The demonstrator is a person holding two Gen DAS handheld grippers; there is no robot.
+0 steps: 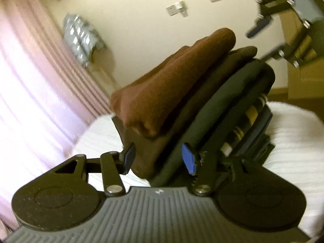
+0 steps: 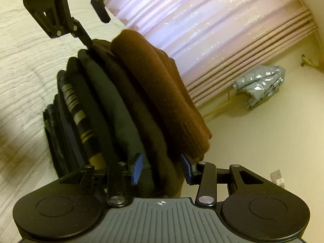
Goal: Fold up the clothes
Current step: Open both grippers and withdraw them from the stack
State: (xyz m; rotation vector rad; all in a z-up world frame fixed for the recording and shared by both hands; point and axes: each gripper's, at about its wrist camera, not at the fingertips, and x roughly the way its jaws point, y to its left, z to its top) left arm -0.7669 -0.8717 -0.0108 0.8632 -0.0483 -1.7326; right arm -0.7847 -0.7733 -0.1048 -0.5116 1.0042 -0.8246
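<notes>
A stack of folded clothes lies on the white bed (image 1: 293, 141). A rust-brown sweater (image 1: 172, 77) is on top, over a dark brown garment (image 1: 160, 149), a dark green one (image 1: 222, 93) and a striped one (image 1: 249, 117). My left gripper (image 1: 160, 159) stands open at the near end, with the dark brown and green layers between its jaws. My right gripper (image 2: 162, 169) straddles the same layers at the opposite end, open. In each view the other gripper's outer finger hangs clear of the sweater (image 2: 158, 85): the right gripper (image 1: 263, 40), the left gripper (image 2: 95, 28).
A pink curtain (image 2: 202, 30) hangs beyond the bed (image 2: 24, 70). A silver quilted bundle (image 2: 261, 85) lies by the curtain's foot on a cream surface. Wall sockets (image 1: 176, 8) and a pale wooden cabinet (image 1: 299, 77) show in the left wrist view.
</notes>
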